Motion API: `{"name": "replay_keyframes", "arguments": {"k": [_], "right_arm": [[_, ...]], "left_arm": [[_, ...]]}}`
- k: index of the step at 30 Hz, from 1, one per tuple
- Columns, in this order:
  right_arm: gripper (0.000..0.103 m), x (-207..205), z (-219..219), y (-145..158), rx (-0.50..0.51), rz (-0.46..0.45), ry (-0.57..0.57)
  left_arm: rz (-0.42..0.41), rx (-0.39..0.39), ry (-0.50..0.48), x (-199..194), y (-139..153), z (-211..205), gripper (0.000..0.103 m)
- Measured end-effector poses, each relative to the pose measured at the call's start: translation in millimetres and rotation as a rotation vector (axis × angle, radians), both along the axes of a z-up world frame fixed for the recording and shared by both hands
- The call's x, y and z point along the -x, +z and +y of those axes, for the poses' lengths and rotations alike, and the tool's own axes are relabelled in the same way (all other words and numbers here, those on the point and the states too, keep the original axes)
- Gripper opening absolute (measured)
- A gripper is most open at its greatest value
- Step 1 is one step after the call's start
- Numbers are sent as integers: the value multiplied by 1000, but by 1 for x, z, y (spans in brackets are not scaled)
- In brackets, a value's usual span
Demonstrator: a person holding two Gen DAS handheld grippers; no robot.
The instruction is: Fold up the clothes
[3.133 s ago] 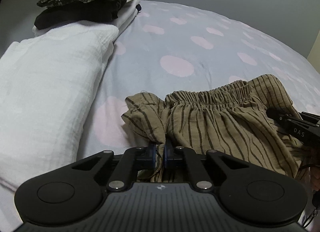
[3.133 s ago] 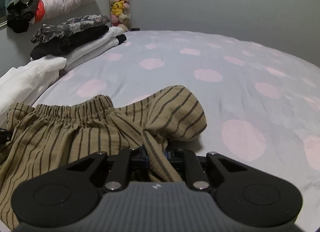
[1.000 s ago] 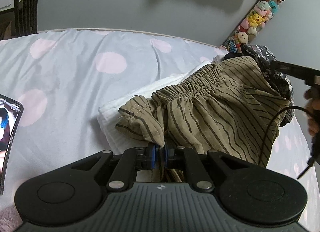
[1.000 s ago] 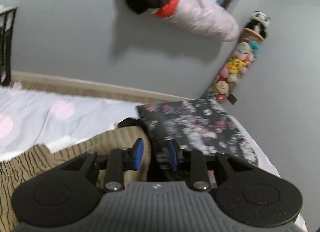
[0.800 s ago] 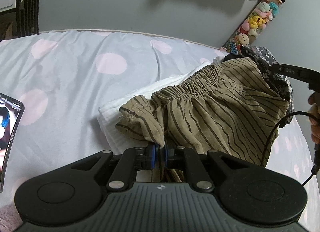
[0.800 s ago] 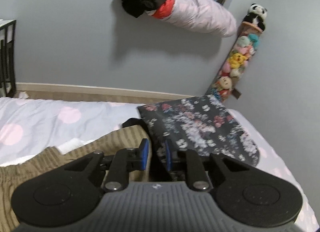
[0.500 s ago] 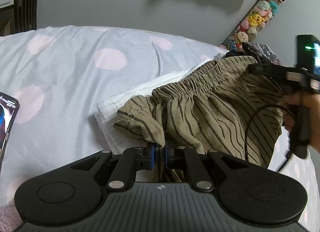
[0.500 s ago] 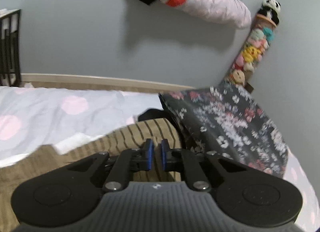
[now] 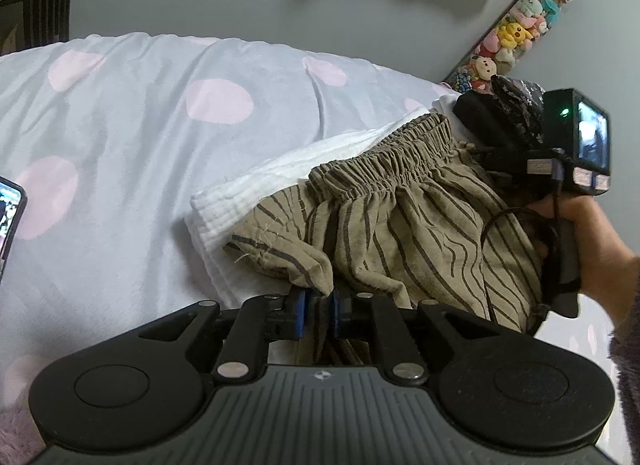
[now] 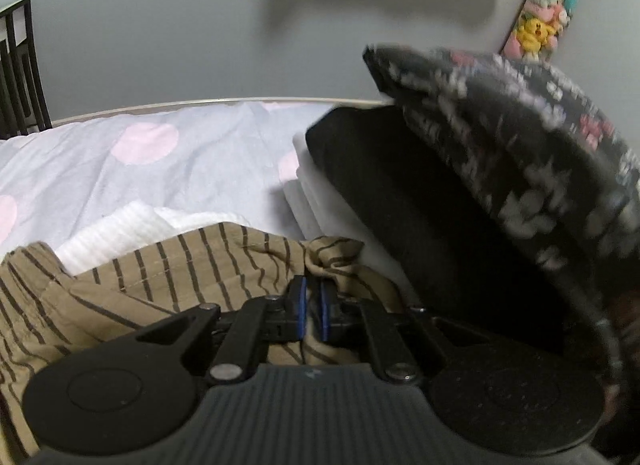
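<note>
Folded tan striped shorts (image 9: 400, 221) lie on top of a folded white cloth (image 9: 248, 193) on the bed. My left gripper (image 9: 318, 307) is shut on the shorts' near left corner. My right gripper (image 10: 312, 313) is shut on a fold of the shorts (image 10: 180, 265) at their other end, low next to a stack of folded clothes. In the left wrist view the right gripper's body (image 9: 568, 169) and the hand holding it are at the shorts' right edge.
A stack with a black garment (image 10: 420, 205) and a floral dark one (image 10: 520, 137) stands just right of the shorts. A tube of plush toys (image 9: 516, 29) leans on the grey wall. A phone (image 9: 8, 221) lies at the far left. The bed has a polka-dot sheet (image 9: 160, 125).
Both grippers carried the shorts from the open bed onto the white cloth. The right gripper opened briefly about a second ago, then closed on the shorts again and dropped lower beside the stack.
</note>
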State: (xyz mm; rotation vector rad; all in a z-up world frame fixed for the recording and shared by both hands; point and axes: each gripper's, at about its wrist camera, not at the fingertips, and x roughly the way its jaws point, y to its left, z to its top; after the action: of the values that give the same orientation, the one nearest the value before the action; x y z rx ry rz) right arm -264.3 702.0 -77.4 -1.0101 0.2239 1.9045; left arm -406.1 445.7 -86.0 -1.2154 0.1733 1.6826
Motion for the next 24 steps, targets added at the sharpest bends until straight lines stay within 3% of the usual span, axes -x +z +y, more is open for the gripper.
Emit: {"name": "replay_keyframes", "arguments": {"k": [3,5,7,13,18,24], "right_arm": [[11,0,-16,21,-73,-20,20],[17,-3,-30,40,-125,-14,16],[23,-7,-46,60,-172,3,16],[23,-33,-104,102,-238,46,5],[23,-65,-139,107,-237,58,-36],[23,-108,-160,85,-173,153,-111]], "left_arm": [[20,6,22,-1,8,-3,27],[36,8,41,-1,14,-7,34],[51,-2,61,-2,22,-13,35],[113,-78,102,-8,54,-41,38],[136,-125,98,-10,69,-57,38],[140,-142,7,-34,71,-54,38]]}}
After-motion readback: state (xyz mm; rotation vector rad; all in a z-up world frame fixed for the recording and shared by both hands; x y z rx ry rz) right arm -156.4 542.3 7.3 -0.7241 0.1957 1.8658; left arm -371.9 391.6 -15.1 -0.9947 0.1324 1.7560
